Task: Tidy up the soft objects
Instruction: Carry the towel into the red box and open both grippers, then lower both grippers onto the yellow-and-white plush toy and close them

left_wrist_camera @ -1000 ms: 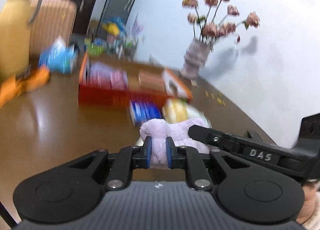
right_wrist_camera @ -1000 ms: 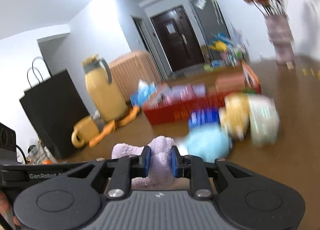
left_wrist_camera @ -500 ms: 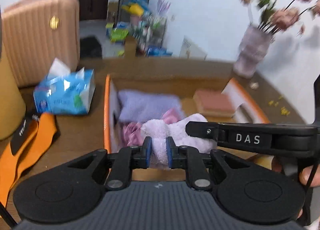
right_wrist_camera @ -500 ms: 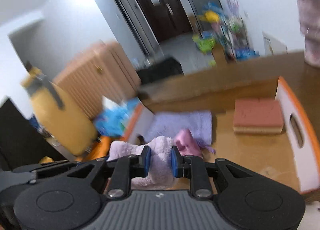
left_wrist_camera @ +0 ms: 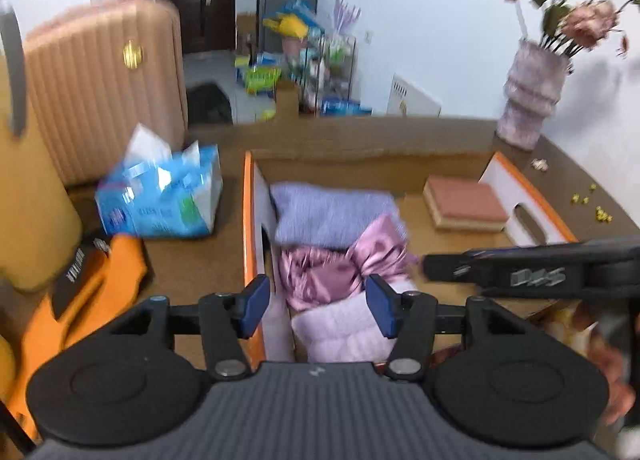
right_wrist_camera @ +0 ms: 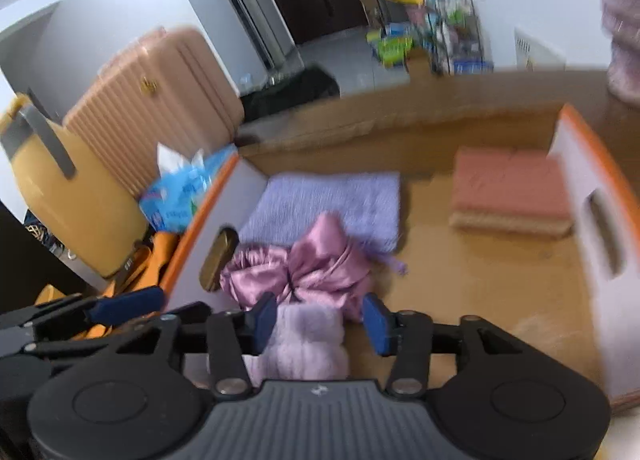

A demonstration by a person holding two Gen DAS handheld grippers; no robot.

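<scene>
Fingers of both grippers stood parted and were opening, with nothing pinched between the pads. On the left gripper (left_wrist_camera: 316, 310), the blue pads straddled the near left wall of the orange-rimmed box (left_wrist_camera: 249, 220) — the fluffy lilac plush (left_wrist_camera: 344, 334) lay below and between them, with the right pad close beside it; contact there could not be confirmed. On the right gripper (right_wrist_camera: 322, 324), the left pad sat against or just beside the plush (right_wrist_camera: 304, 340), while the right pad stood apart from it. The plush rested inside the box, in its near left corner. Just beyond it lay a pink satin bundle (right_wrist_camera: 300, 272), touching a folded lavender towel (right_wrist_camera: 328, 204) at the far left of the box floor. A pink sponge block (right_wrist_camera: 508, 188) lay at the far right, well apart from the other items. Outside the box, to the left, were a blue tissue pack (left_wrist_camera: 160, 196), an orange strap (left_wrist_camera: 88, 300) and a yellow jug (right_wrist_camera: 68, 196) — behind them stood a ribbed pink suitcase (left_wrist_camera: 104, 80). A vase of flowers (left_wrist_camera: 532, 96) stood at the far right of the table.
</scene>
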